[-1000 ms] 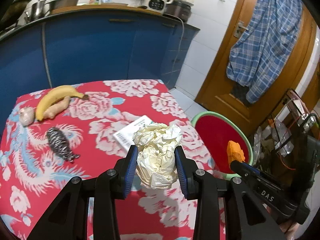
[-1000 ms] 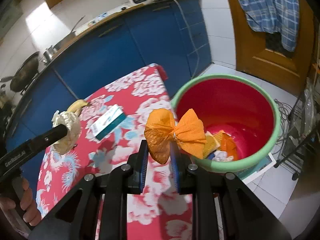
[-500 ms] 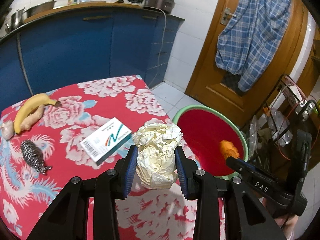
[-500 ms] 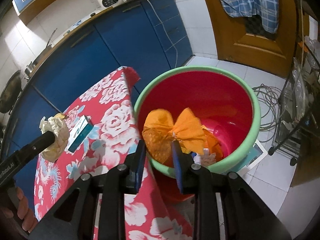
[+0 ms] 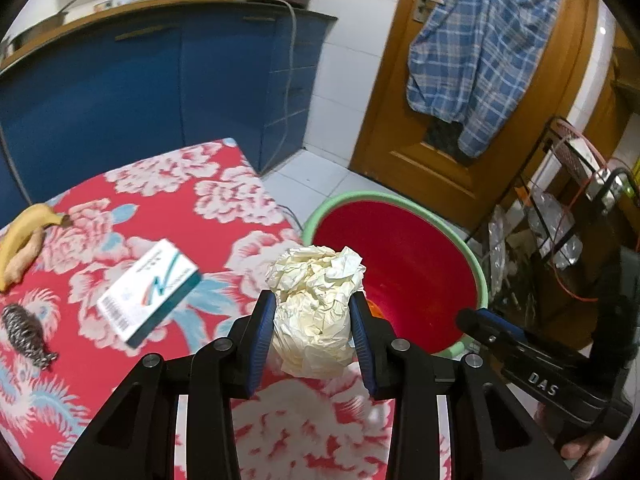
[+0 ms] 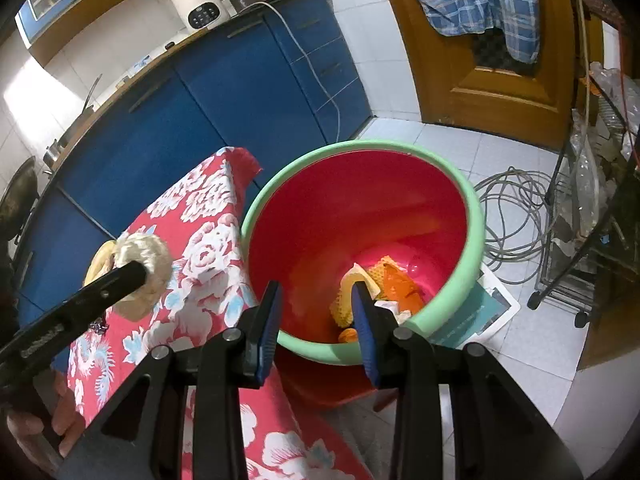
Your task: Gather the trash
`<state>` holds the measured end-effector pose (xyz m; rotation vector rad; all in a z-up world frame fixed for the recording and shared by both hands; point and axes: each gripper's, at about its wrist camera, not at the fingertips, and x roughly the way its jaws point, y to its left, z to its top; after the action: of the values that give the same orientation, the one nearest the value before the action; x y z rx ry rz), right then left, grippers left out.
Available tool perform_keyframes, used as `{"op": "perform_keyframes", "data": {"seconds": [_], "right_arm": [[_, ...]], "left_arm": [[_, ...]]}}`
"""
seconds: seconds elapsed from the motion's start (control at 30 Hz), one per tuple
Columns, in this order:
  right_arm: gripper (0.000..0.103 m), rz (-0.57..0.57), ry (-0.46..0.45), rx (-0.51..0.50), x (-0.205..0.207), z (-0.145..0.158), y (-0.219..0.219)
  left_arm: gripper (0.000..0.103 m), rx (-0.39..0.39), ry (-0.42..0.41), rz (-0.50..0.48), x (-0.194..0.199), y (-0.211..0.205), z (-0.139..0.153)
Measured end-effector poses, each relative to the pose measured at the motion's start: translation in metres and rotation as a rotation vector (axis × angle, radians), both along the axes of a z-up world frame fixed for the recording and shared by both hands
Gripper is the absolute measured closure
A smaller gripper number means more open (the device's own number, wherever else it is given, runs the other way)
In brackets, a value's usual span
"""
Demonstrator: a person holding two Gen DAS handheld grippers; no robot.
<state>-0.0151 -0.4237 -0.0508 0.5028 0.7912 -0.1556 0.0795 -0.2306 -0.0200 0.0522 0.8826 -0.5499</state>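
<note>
The yellow curved banana (image 5: pixel 24 236) runs off the left wrist picture's edge; the crumpled cream paper ball (image 6: pixel 138 276) blurs behind a black gripper finger.

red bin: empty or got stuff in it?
Not empty. Orange scraps and pale bits of trash lie at the bottom of the bin.

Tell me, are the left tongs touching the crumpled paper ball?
Touching. The left wrist view shows both blue pads pressed against the crumpled paper ball.
</note>
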Motion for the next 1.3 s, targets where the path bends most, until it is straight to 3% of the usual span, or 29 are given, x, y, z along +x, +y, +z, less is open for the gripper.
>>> {"op": "perform_keyframes", "data": {"seconds": [0.3,0.47,0.63,0.97,1.3], "right_arm": [[0.065,-0.051,-0.002,-0.003,-0.018,0.001,-0.018],[0.065,-0.068,0.002,0.004,-0.023,-0.001,-0.023],[0.065,-0.065,0.000,0.007,-0.023,0.000,-0.023],[0.065,-0.036,-0.010,0.007,-0.020,0.003,-0.013],[0.063,0.020,-0.028,0.003,-0.012,0.013,0.012]], "left_arm": [[0.063,0.018,-0.009,-0.078,0.007,-0.040,-0.013],[0.047,0.019,-0.016,-0.105,0.007,-0.050,-0.015],[0.046,0.025,-0.019,-0.102,0.005,-0.052,-0.015],[0.046,0.010,-0.008,-0.042,0.004,-0.027,-0.009],[0.046,0.001,-0.016,0.066,0.005,0.022,0.001]]}}
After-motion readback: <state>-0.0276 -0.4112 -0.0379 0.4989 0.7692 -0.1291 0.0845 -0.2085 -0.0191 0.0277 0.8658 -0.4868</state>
